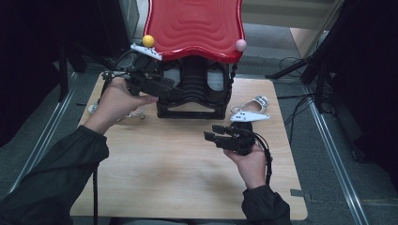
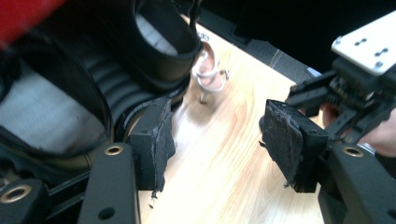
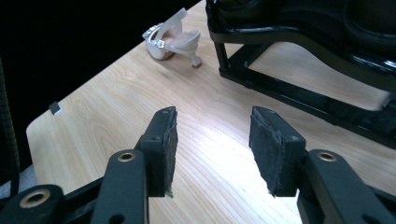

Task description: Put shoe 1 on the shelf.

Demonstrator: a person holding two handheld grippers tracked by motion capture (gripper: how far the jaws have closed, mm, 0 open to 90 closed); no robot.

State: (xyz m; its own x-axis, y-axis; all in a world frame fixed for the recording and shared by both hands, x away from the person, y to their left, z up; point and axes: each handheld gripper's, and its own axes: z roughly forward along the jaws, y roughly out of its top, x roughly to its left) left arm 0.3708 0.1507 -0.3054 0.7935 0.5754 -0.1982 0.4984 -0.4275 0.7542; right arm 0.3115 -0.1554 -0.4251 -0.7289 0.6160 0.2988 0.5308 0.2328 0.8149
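Two open grippers, left [image 1: 162, 89] and right [image 1: 213, 132], hold nothing as the left nears the black shoe rack [image 1: 192, 89] (a white heeled shoe [image 1: 251, 110] likely awaits grasping).

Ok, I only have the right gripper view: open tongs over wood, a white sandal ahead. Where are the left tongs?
Observer: The left tongs are open at the black rack, beside a black shoe on it, nothing between them.
Operator: Any other sandal?
Observer: A second white sandal lies on the table behind the right tongs, near the rack's right corner.
Operator: What tops the rack?
Observer: A red wavy top.
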